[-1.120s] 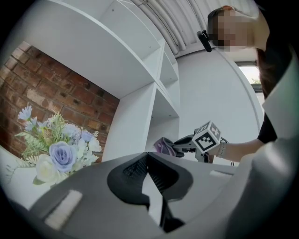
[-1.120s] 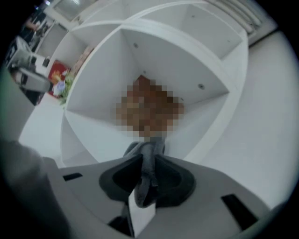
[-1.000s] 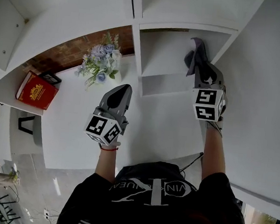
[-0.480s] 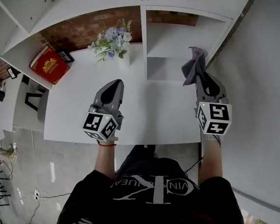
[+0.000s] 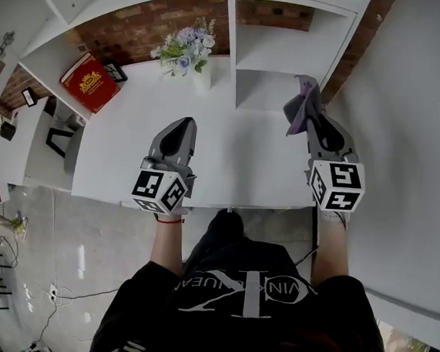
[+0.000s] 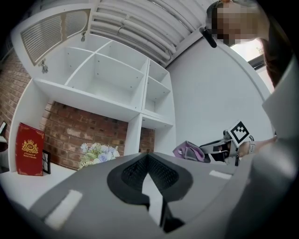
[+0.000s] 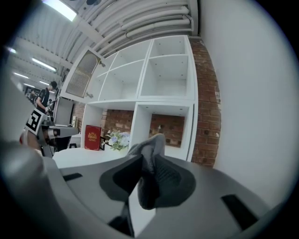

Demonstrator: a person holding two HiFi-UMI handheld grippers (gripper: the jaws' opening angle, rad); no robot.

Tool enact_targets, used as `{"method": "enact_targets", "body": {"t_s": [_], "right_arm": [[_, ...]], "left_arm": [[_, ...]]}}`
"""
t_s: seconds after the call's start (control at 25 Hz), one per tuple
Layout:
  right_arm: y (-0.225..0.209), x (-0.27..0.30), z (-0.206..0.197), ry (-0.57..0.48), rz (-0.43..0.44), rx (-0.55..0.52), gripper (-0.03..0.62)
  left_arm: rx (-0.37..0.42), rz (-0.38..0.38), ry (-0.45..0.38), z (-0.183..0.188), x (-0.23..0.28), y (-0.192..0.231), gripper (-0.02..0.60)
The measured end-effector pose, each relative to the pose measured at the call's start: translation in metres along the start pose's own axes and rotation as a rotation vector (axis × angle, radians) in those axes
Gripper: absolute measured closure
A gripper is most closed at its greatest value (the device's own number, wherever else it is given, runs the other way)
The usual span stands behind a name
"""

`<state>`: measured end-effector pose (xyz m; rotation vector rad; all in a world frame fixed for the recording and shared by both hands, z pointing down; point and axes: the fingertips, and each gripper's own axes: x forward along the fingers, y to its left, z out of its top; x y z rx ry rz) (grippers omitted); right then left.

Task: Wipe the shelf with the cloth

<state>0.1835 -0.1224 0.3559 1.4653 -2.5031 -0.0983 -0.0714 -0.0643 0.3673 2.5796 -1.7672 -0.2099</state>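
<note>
White lettering ran across the person's black shirt, upside down and not legible whole. The red book bore a gold emblem; its print was too small to read.

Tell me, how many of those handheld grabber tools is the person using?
2. The left gripper is above the white table, holding nothing; the right gripper, by the shelf, grips a purple cloth. None seems hidden.

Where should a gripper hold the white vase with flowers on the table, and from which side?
Probably the vase body below the flowers, approached from the table's front edge: it stands upright, the bouquet spreads over its mouth, brick wall is behind, and the shelf upright stands close on its right.
</note>
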Motion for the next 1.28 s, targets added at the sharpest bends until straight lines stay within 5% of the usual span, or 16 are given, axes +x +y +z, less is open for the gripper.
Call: {"method": "enact_targets", "body": {"t_s": [1.28], "right_arm": [[0.032, -0.040, -0.003, -0.022, 0.053, 0.024, 0.507]], "left_arm": [[-0.022, 0.078, -0.020, 0.017, -0.046, 0.004, 0.571]]}}
